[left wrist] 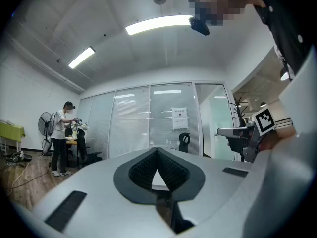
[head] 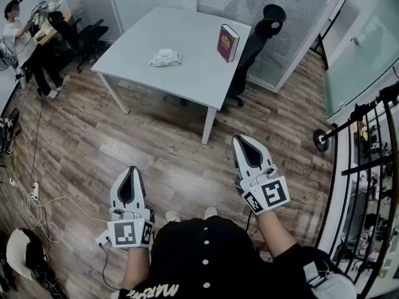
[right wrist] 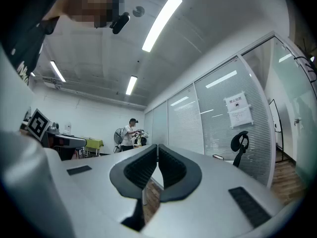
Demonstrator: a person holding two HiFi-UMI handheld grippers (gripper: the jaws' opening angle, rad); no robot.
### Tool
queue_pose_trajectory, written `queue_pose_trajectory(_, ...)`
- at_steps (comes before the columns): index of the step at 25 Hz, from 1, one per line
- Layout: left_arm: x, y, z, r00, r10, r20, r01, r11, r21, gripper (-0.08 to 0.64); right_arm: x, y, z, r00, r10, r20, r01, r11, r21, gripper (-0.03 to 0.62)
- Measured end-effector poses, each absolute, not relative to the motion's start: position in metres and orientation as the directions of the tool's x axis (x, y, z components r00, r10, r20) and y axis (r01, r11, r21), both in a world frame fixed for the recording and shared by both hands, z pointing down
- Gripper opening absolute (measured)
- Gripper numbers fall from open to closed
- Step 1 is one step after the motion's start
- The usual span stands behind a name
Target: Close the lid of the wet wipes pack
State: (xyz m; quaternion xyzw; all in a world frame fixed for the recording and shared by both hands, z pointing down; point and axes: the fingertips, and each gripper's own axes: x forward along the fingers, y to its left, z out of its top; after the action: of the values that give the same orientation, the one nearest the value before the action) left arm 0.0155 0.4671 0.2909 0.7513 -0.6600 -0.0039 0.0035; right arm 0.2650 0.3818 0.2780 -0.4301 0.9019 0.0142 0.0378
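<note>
White table point(head: 193, 73), pale wipes pack point(head: 166, 57)

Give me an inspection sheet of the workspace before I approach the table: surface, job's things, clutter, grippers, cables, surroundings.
Surface: white table, two things on it.
Job's things: wet wipes pack lying near the table's middle; lid state too small to tell.
Clutter: dark red book standing upright near the table's right edge.
Grippers: left gripper and right gripper both shut, empty, level, over the floor short of the table.
Cables: white cables loose on the floor at left.
Surroundings: wood floor, black office chair behind the table, a person at far left, black rack at right.
</note>
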Motion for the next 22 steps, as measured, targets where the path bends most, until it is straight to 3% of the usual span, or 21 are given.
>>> queue_pose_trajectory(22, -0.01, 0.47, 0.303, 0.073, -0.997, 0.033, -0.996, -0.071, 0.047, 0.006, 0.244, 0.392, 0.278, -0.652, -0.749, -0.116, -0.75, 0.66, -0.045, 0.034)
